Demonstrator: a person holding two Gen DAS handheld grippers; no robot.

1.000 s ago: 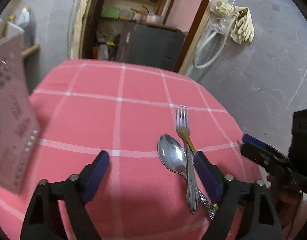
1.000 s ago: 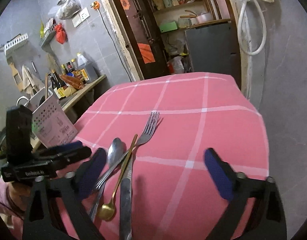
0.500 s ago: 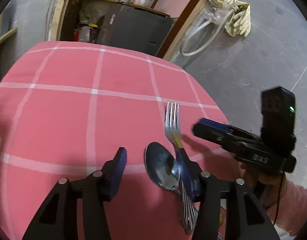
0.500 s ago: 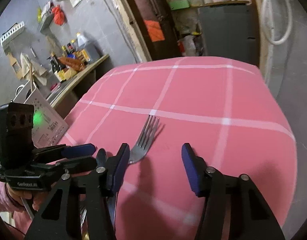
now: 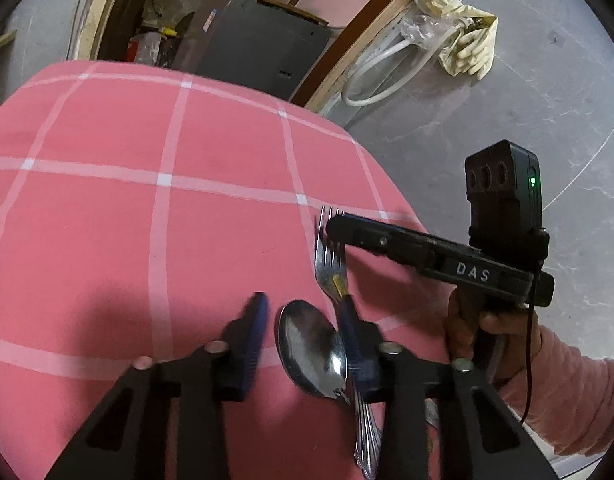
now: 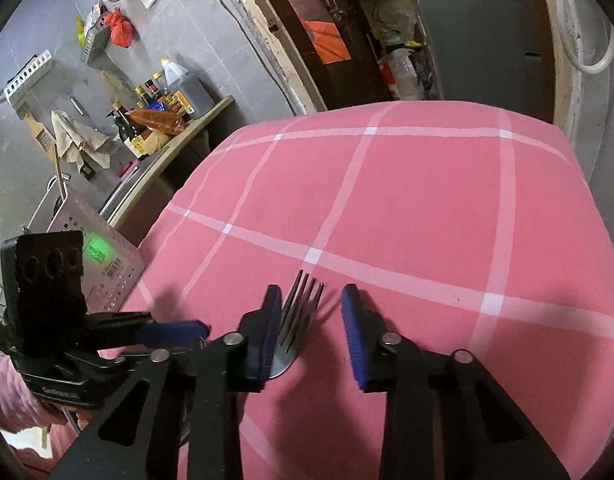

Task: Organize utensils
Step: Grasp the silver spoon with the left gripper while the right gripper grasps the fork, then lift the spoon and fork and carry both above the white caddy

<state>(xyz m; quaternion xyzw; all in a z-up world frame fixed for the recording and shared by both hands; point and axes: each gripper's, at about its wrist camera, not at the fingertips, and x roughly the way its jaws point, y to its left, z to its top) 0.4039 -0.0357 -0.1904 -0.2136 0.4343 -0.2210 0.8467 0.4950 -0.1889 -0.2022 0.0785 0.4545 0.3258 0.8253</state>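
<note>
One shiny steel fork (image 6: 297, 316), tines bare

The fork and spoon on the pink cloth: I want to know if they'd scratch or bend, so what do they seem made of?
The fork looks like polished metal, likely stainless steel: silvery, shiny tines. The spoon looks the same: its bowl mirrors the room. The tablecloth under them looks like soft woven fabric, matte pink with white lines.
</note>
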